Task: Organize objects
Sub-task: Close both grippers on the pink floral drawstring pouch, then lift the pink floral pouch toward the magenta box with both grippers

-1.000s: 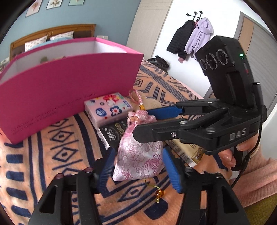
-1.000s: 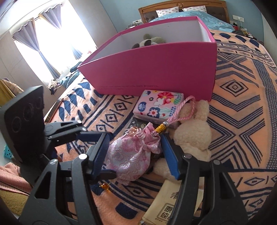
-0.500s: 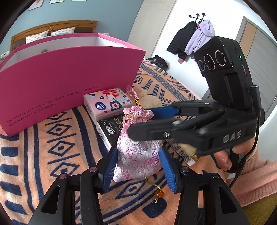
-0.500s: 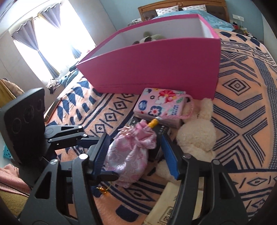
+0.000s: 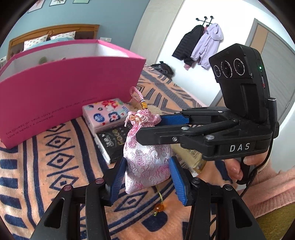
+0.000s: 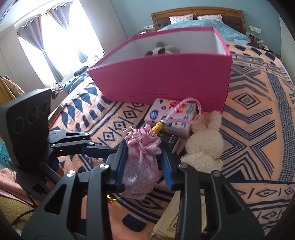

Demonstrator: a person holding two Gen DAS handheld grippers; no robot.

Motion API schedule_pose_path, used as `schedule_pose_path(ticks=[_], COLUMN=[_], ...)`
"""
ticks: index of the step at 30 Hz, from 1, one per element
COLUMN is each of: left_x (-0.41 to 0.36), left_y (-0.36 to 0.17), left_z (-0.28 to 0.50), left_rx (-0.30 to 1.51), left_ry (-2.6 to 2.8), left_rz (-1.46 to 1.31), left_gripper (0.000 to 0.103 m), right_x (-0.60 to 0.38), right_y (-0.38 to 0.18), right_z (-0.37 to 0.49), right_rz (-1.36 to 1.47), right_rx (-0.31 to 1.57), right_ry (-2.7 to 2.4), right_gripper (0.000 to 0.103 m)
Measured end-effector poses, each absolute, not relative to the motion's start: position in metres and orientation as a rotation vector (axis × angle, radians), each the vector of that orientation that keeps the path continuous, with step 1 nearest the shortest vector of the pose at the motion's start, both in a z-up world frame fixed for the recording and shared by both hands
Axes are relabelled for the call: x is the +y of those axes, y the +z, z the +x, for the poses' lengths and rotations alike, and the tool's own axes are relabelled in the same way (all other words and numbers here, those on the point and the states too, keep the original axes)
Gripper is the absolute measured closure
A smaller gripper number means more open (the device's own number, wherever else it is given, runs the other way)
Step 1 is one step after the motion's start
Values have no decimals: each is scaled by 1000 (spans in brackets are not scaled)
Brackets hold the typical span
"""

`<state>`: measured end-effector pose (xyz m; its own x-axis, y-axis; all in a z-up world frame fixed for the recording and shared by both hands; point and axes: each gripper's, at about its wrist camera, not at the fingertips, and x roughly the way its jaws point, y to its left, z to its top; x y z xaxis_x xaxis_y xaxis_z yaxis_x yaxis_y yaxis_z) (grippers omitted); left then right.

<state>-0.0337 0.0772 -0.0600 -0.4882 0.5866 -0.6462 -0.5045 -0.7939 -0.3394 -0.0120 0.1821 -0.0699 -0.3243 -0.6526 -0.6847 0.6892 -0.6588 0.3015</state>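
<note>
A pink brocade drawstring pouch (image 5: pixel 147 158) with a pink cord loop and gold bead is held upright above the patterned blanket. My left gripper (image 5: pixel 146 177) is shut on its lower body. My right gripper (image 6: pixel 144 166) is shut on its upper body, and it also shows in the left wrist view (image 5: pixel 162 127). The pouch also shows in the right wrist view (image 6: pixel 142 166). An open pink box (image 5: pixel 70 86) stands behind, with a plush toy (image 6: pixel 166 49) inside it.
On the blanket lie a pink floral tissue pack (image 5: pixel 105 114), a black packet (image 5: pixel 112 144), a cream plush rabbit (image 6: pixel 204 145) and a beige packet (image 6: pixel 173 221). The bed's wooden headboard (image 6: pixel 199 13) is behind the box.
Both grippers have closed in on the pouch and lifted it upright, a little higher and nearer the box. Its cord loop now stands up instead of lying on the tissue pack.
</note>
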Motion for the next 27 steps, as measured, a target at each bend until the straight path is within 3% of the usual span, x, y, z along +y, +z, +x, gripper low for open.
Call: schedule_pose_path(ticks=[27], left_x=[80], left_y=[7], left_z=[-76], left_rx=[-85], left_ry=[2347], left_rz=[-843], left_gripper=[56], right_x=[185], right_y=[14], right_z=[-26], right_rz=[739], right_rx=[109], right_ry=[-2114], right_gripper=[68])
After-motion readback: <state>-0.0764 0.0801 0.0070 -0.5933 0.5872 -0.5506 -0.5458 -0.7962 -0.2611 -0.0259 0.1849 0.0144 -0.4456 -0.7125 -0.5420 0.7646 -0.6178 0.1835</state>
